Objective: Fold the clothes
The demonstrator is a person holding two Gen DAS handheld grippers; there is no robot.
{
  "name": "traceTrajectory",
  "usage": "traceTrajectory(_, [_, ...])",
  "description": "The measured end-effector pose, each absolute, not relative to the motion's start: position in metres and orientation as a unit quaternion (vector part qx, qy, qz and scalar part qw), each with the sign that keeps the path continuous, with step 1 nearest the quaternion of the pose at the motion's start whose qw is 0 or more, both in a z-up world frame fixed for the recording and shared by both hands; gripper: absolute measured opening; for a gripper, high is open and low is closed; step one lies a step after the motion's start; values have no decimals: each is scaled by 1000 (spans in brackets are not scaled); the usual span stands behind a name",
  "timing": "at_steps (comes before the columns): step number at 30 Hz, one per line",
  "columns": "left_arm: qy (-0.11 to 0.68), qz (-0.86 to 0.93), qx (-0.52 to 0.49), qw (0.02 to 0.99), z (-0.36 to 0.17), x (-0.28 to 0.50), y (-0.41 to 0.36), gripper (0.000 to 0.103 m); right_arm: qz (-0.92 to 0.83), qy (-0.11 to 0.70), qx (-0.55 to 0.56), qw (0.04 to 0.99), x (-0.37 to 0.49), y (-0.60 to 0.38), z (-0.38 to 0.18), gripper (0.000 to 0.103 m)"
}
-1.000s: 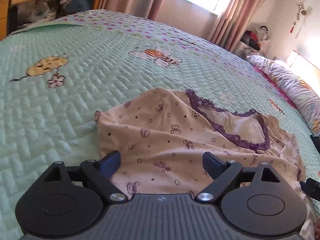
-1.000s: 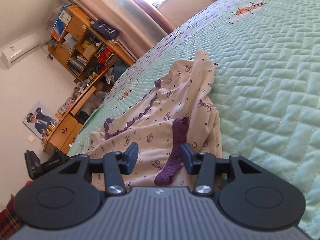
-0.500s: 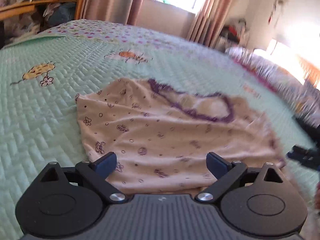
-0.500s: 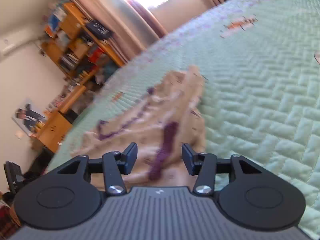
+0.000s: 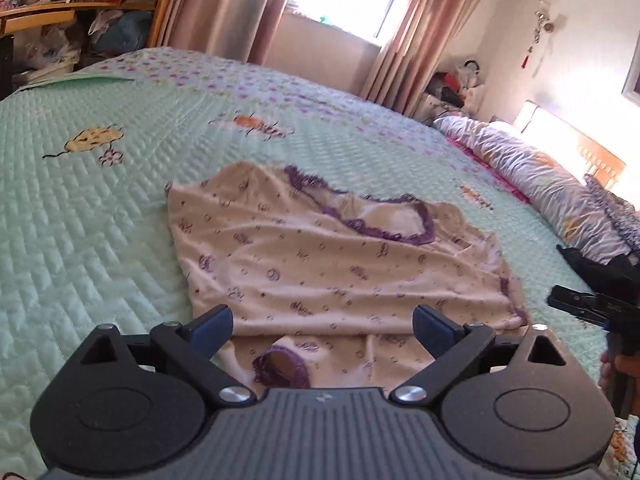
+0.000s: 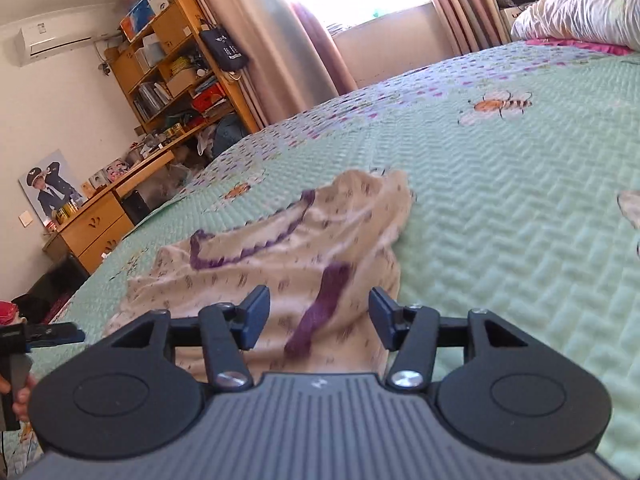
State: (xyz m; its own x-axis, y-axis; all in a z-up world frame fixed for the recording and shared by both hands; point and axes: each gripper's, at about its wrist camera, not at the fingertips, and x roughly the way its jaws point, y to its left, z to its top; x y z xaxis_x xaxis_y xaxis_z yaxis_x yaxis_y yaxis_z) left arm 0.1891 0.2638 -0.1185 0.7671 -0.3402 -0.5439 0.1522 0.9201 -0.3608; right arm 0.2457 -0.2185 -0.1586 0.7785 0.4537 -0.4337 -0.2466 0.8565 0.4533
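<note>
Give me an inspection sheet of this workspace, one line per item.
Surface: green quilted bedspread, bee motifs.
Job's things: cream printed garment with purple lace trim, lying spread out and wrinkled.
Clutter: rolled duvet at the bed's far side.
Grippers: left gripper open, over the garment's near edge; right gripper open, over the purple trim.
Cables: nothing seen.
Surroundings: wooden shelves, desk, curtains, bright window, wall air conditioner.

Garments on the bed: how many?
1. A cream purple-trimmed top lies on the green quilt, between the open left gripper and right gripper. Folds could hide another.
</note>
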Motion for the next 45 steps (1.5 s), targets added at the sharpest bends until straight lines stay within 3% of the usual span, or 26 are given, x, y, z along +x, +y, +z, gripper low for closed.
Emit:
traceTrajectory(4, [312,-146,-169,924,-124,187,260,97,180,286,192,921,266,-219,-163,57])
traceTrajectory(14, [324,-162,-173,916,-136,177,252,97,216,349,360,838,266,-219,-194,57])
traceTrajectory(26, [329,-169,-173,913,-136,172,245,98,216,378,362,824,264,-204,-197,57])
traceTrajectory(28, [329,-168,-174,913,-137,172,244,98,220,381,356,825,265,-201,-196,51])
traceTrajectory(30, [330,-169,-174,912,-137,171,245,98,221,387,348,825,265,-198,-195,28])
traceTrajectory(33, [328,-169,-176,912,-135,169,245,98,206,389,344,829,263,-198,-195,14])
traceTrajectory(38, [324,-171,-173,914,-130,165,248,99,201,372,344,838,255,-196,-187,4])
traceTrajectory(45, [314,-170,-179,917,-121,156,257,99,204,341,352,847,238,-193,-167,3])
